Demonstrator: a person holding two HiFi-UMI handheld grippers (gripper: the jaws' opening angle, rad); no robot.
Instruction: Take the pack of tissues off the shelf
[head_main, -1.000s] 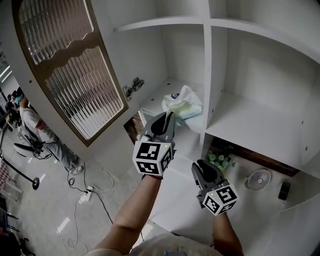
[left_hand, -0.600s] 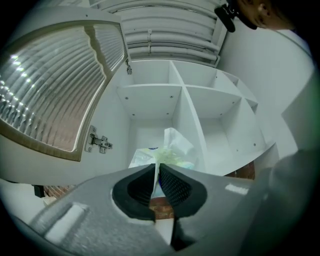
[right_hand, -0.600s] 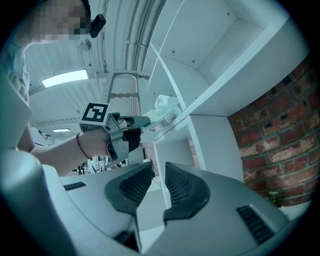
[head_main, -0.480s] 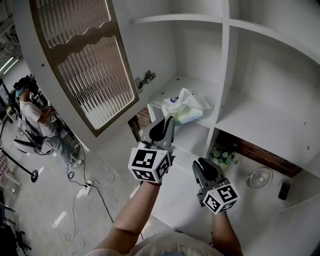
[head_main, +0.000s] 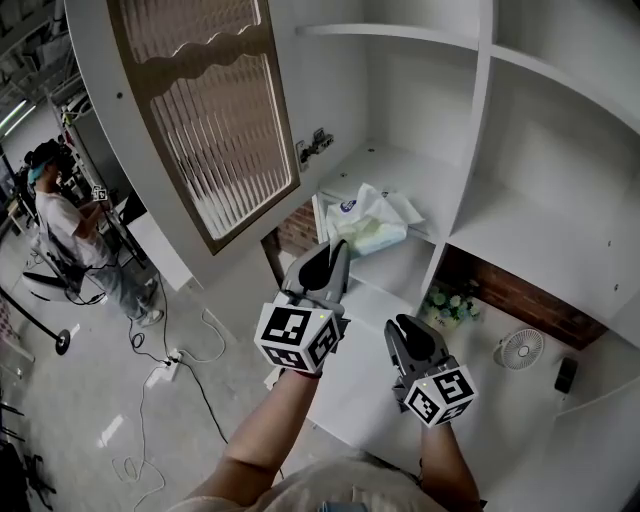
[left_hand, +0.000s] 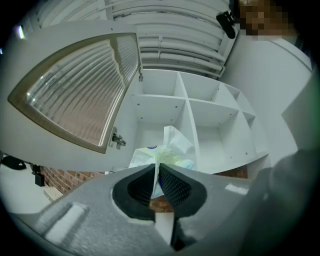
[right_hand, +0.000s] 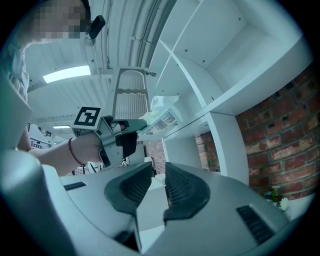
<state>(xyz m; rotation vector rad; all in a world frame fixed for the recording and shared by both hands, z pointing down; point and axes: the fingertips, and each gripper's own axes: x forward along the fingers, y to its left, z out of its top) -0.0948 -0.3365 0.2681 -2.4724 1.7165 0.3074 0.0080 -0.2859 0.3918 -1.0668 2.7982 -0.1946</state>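
The pack of tissues (head_main: 375, 215), a crinkled white and pale green plastic pack, hangs at the front edge of the white shelf (head_main: 400, 170), in the left compartment. My left gripper (head_main: 337, 250) is shut on the pack's near edge, with the wrapper pinched between its jaws (left_hand: 156, 172). In the left gripper view the pack (left_hand: 170, 147) rises just beyond the jaws. I cannot tell whether the pack's far end still rests on the shelf. My right gripper (head_main: 402, 330) hangs lower and to the right, its jaws (right_hand: 159, 177) a narrow gap apart and empty. From there I see the pack (right_hand: 162, 117) in the left gripper (right_hand: 141, 125).
The cabinet door (head_main: 215, 120) with ribbed glass stands open on the left. Below the shelf are a brick back wall (head_main: 520, 300), small flowers (head_main: 447, 300), a little fan (head_main: 518, 352) and a dark object (head_main: 566, 375). A person (head_main: 60, 225) and floor cables (head_main: 170, 370) lie far left.
My left gripper has drawn back from the cabinet with the pack, which slid from beside the divider out to the shelf's front edge. The right gripper drifted back too.
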